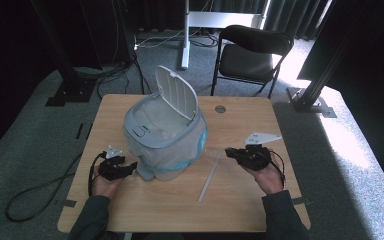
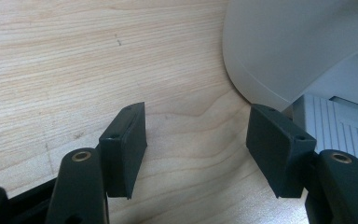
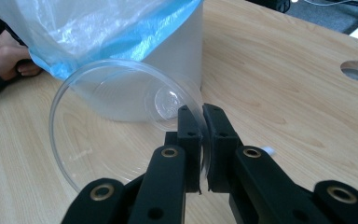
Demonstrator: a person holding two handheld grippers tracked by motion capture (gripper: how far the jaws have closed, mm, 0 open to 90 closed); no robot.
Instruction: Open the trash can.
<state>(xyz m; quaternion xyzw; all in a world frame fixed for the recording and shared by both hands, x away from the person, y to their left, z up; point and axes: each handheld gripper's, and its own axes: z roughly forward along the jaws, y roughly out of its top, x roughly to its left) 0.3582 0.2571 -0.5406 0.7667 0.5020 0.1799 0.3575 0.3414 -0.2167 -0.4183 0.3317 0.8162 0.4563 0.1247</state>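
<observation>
Your right gripper point(image 3: 202, 140) has its fingers point(image 3: 189, 135) pinched on the rim of a clear plastic cup point(image 3: 121, 116), which lies on its side with its mouth toward you. Behind it stands the white bin point(image 3: 177, 46), blue-edged bag point(image 3: 98, 32) draped over it, on the wooden table point(image 3: 284, 93).

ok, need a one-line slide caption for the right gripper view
Right gripper shut on the rim of a clear plastic cup, beside the bag-lined bin.

Bin point(image 1: 165, 135) mid-table; bare tabletop point(image 1: 145, 205) around
</observation>
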